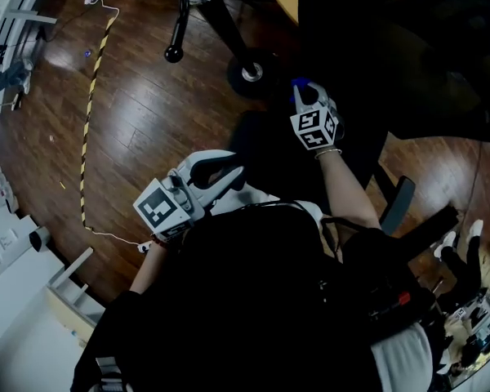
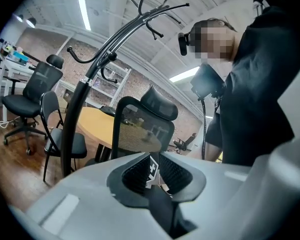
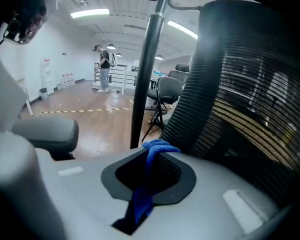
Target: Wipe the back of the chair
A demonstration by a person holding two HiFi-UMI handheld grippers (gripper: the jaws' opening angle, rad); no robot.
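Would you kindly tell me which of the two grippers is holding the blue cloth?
The right gripper: a blue cloth is pinched between its jaws, whereas the left gripper has jaws slightly apart with nothing between them.

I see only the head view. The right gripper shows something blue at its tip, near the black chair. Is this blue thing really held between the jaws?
Observer: Yes. In the right gripper view the blue cloth is pinched between the jaws of the right gripper, with its end bunched above them.
Operator: Does the cloth touch the chair?
Observer: Contact I cannot confirm. The mesh chair back stands close beside the cloth, on its right.
Operator: Does the left gripper hold anything?
Observer: No. The left gripper view shows the jaws of the left gripper slightly apart, with nothing gripped.
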